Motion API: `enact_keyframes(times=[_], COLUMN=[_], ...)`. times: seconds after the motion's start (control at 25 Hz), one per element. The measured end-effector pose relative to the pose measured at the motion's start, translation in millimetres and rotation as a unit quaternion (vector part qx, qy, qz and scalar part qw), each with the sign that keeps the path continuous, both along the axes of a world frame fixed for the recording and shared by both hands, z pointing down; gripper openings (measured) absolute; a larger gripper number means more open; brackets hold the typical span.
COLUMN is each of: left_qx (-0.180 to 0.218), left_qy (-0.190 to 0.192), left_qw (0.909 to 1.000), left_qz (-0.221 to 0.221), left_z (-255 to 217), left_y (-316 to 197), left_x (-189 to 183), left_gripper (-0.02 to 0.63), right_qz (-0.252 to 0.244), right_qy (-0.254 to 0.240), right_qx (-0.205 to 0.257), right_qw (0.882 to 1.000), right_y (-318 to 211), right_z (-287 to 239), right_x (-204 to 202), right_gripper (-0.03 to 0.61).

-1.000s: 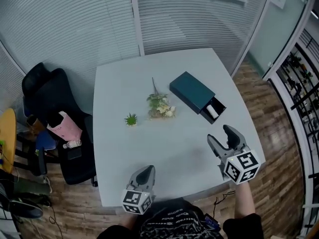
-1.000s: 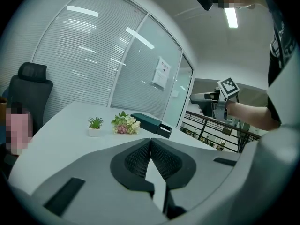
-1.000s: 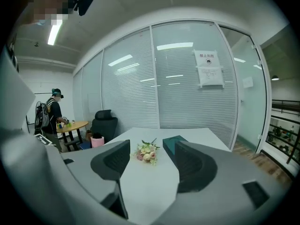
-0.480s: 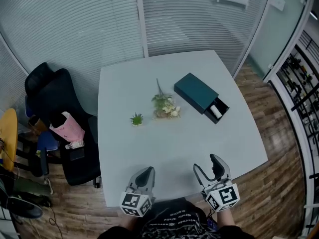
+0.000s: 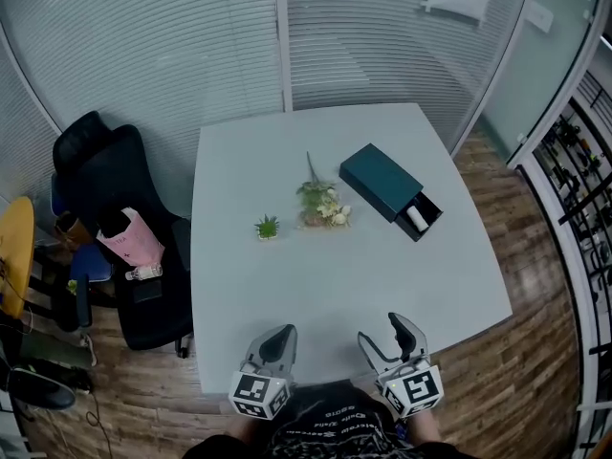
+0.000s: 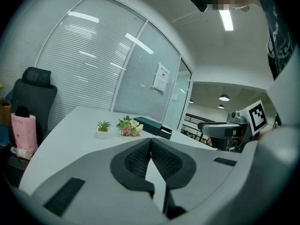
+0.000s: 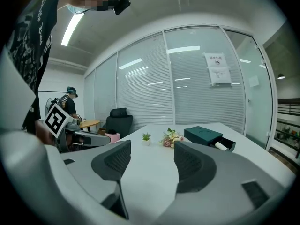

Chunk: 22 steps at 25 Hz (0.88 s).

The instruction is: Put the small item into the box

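left gripper (image 6: 150, 140): fingers pressed together, nothing held | right gripper (image 7: 152, 150): fingers spread apart, nothing between | both at near bench (image 5: 325, 275) edge | box (image 5: 381, 182) well ahead of right fingers, drawer (image 5: 432, 212) pulled out, white small item (image 5: 415, 217) lying inside | flowers (image 5: 322, 204), potted plant (image 5: 268, 227) ahead of left fingers

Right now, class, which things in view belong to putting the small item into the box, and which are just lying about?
Job: green box; white item in its open drawer; left tongs, shut; right tongs, open.
Lying about: potted plant; flowers; black chair; pink bag.
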<state>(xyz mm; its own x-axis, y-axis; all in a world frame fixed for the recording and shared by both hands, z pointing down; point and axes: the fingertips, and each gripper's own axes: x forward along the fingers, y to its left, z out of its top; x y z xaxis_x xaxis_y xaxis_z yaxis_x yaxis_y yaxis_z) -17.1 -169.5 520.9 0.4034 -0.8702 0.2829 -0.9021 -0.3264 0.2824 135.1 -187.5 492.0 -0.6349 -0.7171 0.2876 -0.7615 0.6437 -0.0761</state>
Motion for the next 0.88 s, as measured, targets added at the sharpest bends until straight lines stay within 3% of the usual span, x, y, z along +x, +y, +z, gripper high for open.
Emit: enact_keyframes(times=[0.28, 0.6, 0.88], left_qx=[0.005, 0.001, 0.002], left_qy=[-0.004, -0.008, -0.015], left_qw=[0.9999, 0.9995, 0.9993], left_qz=[0.011, 0.029, 0.035], left_z=[-3.7, -3.3, -2.4], left_y=[1.6, 1.4, -0.8], left_x=[12.3, 27.1, 38.9], left_gripper=[0.018, 0.018, 0.018], right_qz=[-0.014, -0.019, -0.001], right_qy=[-0.008, -0.013, -0.05], right_qx=[-0.002, -0.009, -0.009], right_qw=[1.0, 1.0, 0.999], right_y=[-4.9, -10.4, -19.3], right_z=[-1.4, 3.0, 1.5], right_x=[-8.5, -4.0, 10.3], right_gripper=[0.205, 0.016, 0.009])
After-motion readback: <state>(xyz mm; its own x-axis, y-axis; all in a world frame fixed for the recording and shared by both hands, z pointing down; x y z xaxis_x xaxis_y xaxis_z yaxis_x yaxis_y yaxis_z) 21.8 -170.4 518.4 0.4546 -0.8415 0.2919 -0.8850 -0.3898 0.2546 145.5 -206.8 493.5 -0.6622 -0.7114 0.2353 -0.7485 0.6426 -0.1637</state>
